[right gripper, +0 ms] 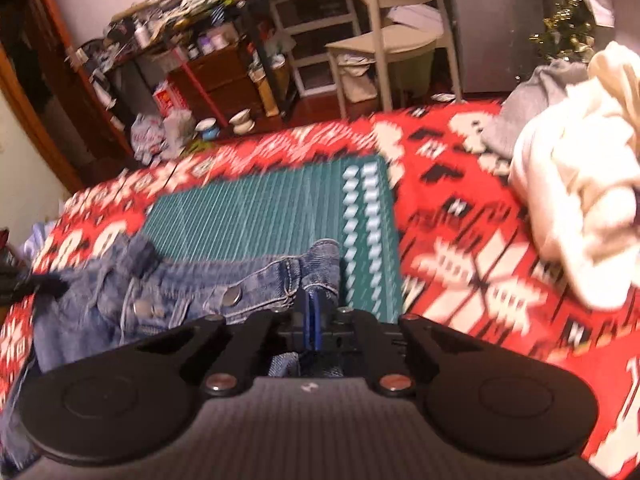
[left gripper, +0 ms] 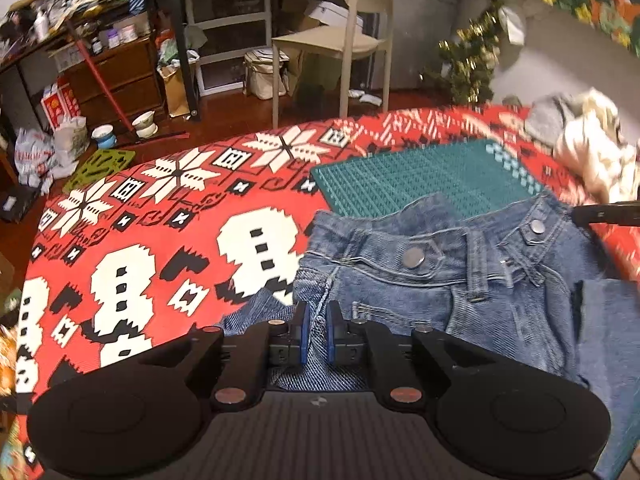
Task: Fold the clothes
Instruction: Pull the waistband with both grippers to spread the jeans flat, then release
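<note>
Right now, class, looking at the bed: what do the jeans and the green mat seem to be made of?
Jeans: blue denim, probably cotton, faded; twill weave, stitched seams and metal snaps show.
Green mat: looks like ribbed plastic or rubber, matte; regular raised ridges suggest moulding, though blur leaves it open.

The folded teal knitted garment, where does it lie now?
The folded teal knitted garment lies flat on the red patterned blanket, just behind the waistband of the blue denim jeans, left of the cream clothes pile.
</note>
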Tool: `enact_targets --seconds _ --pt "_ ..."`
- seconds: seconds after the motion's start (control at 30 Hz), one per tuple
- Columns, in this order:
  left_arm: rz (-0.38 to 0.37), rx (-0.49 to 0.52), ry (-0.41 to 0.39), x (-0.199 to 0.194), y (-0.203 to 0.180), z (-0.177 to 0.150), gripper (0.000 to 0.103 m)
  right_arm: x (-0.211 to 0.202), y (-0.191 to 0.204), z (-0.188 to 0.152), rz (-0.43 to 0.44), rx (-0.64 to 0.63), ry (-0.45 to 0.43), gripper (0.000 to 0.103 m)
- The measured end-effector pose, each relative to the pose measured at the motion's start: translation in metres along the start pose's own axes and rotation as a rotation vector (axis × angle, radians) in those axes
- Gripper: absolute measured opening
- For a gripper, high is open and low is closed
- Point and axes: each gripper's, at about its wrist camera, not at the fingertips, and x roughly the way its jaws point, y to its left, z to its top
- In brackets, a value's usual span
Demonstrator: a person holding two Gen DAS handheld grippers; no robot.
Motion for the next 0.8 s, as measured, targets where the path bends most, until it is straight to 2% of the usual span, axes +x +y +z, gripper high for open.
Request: enact_targets --seconds 0.17,0.33,0.4,0.5,0.53,0.6,0.7,0.8 --pt "-0.028 -0.03 -0.019 0.001 -0.006 0.012 0.008 0.02 -0.022 0.044 -0.061 0.006 -0.035 0.002" --pt "-0.006 -0.018 -0.022 0.011 -0.017 0.017 0.008 0.049 -0.032 0.071 -0.1 -0.03 -0.017 0.002" --pt "0.004 -0.023 -0.025 0.013 -0.017 0.016 0.01 0.056 -0.031 0.071 -0.105 -0.03 0.002 0.004" --pt "0.003 -0.048 -0.039 0.007 -0.015 0.011 0.013 0.05 -0.034 0.065 -0.099 -0.015 -0.01 0.012" --pt "0.002 -0.056 -0.044 0.004 -0.015 0.01 0.013 0.045 -0.034 0.063 -0.097 -0.011 -0.017 0.019" --pt "-0.005 -0.069 -0.054 -0.004 -0.015 0.006 0.021 0.032 -0.034 0.058 -0.088 -0.017 -0.023 0.03" --pt "0.003 -0.073 -0.07 -0.019 -0.023 0.0 0.036 0.005 -0.025 0.05 -0.08 -0.062 -0.037 0.037" --pt "-0.021 -0.081 -0.091 -0.039 -0.033 -0.009 0.043 -0.025 -0.011 0.036 -0.047 -0.116 -0.032 0.05"
